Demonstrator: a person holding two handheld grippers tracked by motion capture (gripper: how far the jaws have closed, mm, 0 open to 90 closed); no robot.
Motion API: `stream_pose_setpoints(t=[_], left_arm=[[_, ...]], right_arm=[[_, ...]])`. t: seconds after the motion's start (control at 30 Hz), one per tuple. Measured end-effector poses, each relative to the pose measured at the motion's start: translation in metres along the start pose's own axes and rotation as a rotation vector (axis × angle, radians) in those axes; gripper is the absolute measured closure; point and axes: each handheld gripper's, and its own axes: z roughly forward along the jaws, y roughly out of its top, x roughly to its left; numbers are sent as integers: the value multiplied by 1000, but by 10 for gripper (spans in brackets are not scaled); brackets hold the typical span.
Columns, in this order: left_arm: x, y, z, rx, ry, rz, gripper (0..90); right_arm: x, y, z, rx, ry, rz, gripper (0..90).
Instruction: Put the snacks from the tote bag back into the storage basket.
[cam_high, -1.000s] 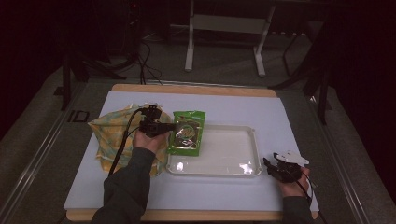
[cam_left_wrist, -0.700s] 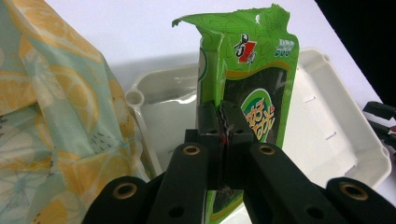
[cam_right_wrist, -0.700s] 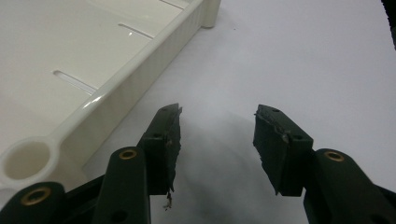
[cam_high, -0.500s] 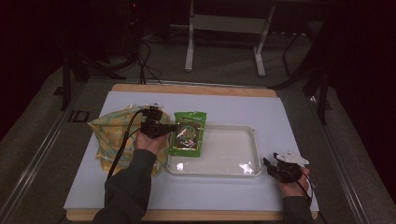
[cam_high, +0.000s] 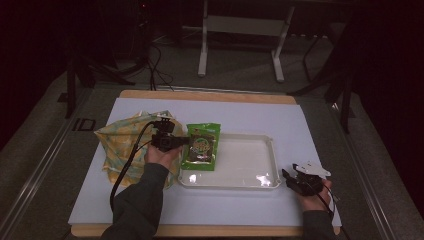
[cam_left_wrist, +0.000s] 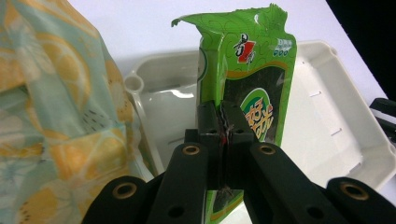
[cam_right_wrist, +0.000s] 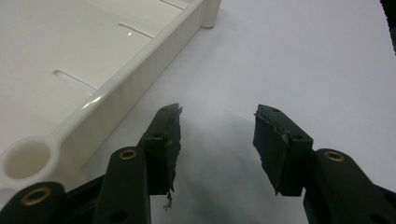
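green snack packet (cam_high: 201, 146) barely shifted since earlier, pinched in left gripper (cam_left_wrist: 223, 126) over white tray (cam_high: 250, 172) left rim; right gripper (cam_right_wrist: 217, 140) gaping, empty.

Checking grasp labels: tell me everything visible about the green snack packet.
The green snack packet is a glossy foil-like pouch, bright green with a dark central panel, printed lettering and a small red-and-white logo near the top. Its top edge looks ragged, as if torn. The left tongs are shut on its side edge, holding it. In the high view it sits at the left end of the white tray, overlapping the tray's rim, beside the yellow patterned cloth bag.
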Motion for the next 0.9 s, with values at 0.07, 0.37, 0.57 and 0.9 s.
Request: stream_pose_setpoints(t=[0.07,0.37,0.57,0.9], left_arm=[[0,-1,1,1,-2,-1,892],[-1,-6,6,7,5,-17,892],[-8,-3,9,-7,-2,-21,893],[-12,-7,16,1,6,-20,893]], right_arm=[[0,0,0,0,0,0,505],[0,0,0,-2,0,1,505],[0,0,0,-2,-1,0,505],[0,0,-1,-5,2,5,505]])
